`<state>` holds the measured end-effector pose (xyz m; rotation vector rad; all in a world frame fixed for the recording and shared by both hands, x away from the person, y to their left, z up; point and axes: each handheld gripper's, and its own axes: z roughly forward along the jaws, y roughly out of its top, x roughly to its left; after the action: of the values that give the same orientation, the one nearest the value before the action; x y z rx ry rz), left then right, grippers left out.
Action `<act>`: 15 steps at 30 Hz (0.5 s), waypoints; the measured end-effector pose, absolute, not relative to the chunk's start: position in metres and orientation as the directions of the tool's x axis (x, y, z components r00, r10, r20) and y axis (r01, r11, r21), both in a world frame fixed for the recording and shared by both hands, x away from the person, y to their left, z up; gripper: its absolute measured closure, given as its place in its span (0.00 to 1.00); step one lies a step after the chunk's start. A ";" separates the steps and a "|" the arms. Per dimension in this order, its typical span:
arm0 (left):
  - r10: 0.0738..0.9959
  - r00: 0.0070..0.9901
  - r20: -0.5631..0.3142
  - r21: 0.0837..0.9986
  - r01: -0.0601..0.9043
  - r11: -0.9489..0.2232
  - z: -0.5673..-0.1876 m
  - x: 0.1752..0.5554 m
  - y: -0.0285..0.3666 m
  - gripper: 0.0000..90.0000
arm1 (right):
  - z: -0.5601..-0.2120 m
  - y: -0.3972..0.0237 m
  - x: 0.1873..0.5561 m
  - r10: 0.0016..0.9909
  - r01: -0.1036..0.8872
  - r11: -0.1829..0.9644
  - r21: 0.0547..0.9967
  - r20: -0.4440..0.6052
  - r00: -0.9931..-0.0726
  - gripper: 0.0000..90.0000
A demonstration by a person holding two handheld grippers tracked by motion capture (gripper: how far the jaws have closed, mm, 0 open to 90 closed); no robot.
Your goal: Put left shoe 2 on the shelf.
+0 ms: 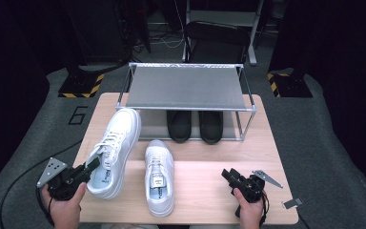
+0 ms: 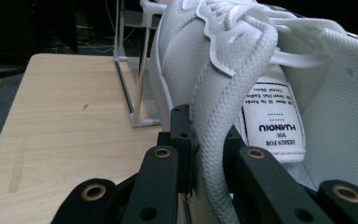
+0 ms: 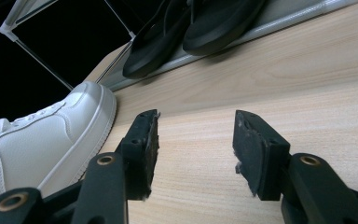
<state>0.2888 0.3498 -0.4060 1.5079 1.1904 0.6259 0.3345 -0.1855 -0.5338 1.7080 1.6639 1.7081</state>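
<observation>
The left gripper (image 2: 205,154) has its 2 black jaws clamped on the padded heel collar of the left white sneaker (image 1: 112,150), one jaw inside the opening and one outside. That rim is a sensible hold: firm, thin enough to pinch, and it lets the shoe hang toe-forward. In the high view this sneaker sits tilted, its toe pointing toward the near left post of the shoe rack (image 1: 186,88), which suggests it is being carried there.

The right gripper (image 3: 193,149) has its jaws spread wide with nothing between them, low over the wooden table (image 1: 209,191). It looks to be waiting, probably for the second white sneaker (image 1: 159,176), which lies flat on the table between the 2 hands, toe toward the rack.

The rack stands at the far edge of the table with its grey top shelf bare. A pair of black slippers (image 1: 194,125) occupies the lower level, side by side, so the top shelf seems the likeliest place for the sneakers.
</observation>
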 end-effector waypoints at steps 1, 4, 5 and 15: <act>0.910 0.365 -0.196 0.936 0.346 0.063 -0.404 0.289 0.349 0.92 | -0.534 -0.186 0.334 0.777 0.534 -0.336 0.776 0.549 -0.309 0.56; 0.911 0.369 -0.184 0.942 0.332 0.056 -0.398 0.290 0.348 0.92 | -0.534 -0.186 0.334 0.773 0.531 -0.344 0.774 0.555 -0.308 0.56; 0.911 0.371 -0.182 0.943 0.327 0.056 -0.396 0.291 0.348 0.92 | -0.534 -0.186 0.334 0.772 0.532 -0.344 0.773 0.556 -0.308 0.56; 0.908 0.382 -0.174 0.951 0.305 0.053 -0.383 0.297 0.341 0.91 | -0.534 -0.187 0.334 0.774 0.532 -0.341 0.775 0.553 -0.309 0.56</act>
<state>0.2974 0.3413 -0.3826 1.4951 1.1435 0.6585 0.3342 -0.1867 -0.5338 1.7060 1.6641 1.7095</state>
